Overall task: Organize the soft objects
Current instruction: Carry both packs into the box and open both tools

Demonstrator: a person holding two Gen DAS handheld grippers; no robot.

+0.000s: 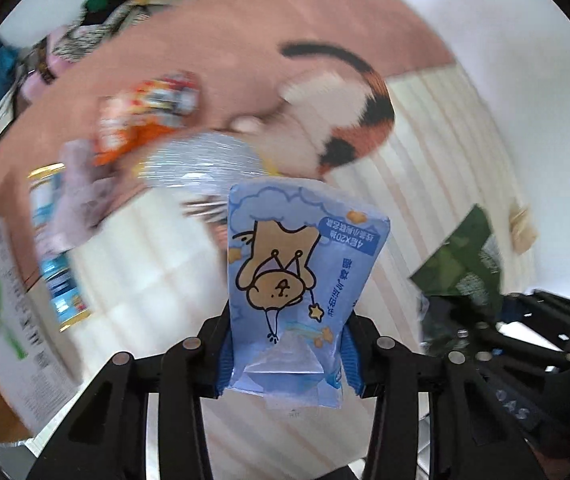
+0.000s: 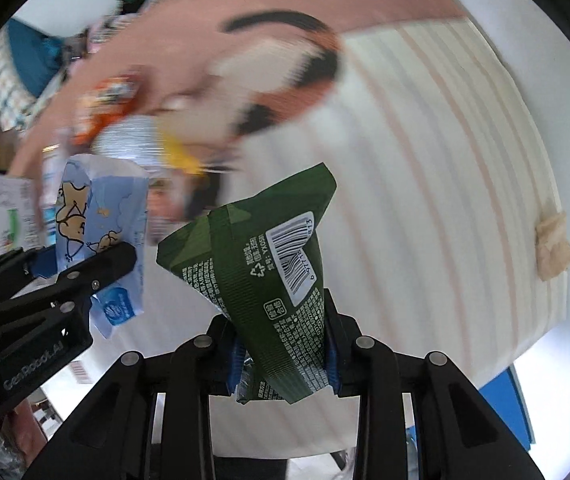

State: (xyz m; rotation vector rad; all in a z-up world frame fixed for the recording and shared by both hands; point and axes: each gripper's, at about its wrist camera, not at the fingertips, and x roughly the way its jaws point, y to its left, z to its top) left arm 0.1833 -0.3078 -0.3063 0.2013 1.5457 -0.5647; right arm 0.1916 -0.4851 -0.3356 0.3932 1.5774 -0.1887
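My left gripper [image 1: 288, 360] is shut on a light blue tissue pack [image 1: 297, 280] with a cartoon bear, held above the striped white cloth [image 1: 425, 184]. The pack also shows in the right wrist view [image 2: 101, 232], left of my right gripper. My right gripper [image 2: 285, 356] is shut on a dark green pack [image 2: 269, 264] with a barcode label. The green pack also shows at the right in the left wrist view [image 1: 461, 264]. A calico cat plush [image 1: 337, 108] lies beyond on the pink cloth [image 1: 245, 32].
An orange snack bag [image 1: 141, 116], a silvery bag [image 1: 201, 160], a blue-white can [image 1: 57, 248] and a white box [image 1: 1, 300] lie at the left. Clutter of clothes [image 1: 97, 20] sits at the far left. A beige tag [image 2: 553, 248] hangs at the cloth's right edge.
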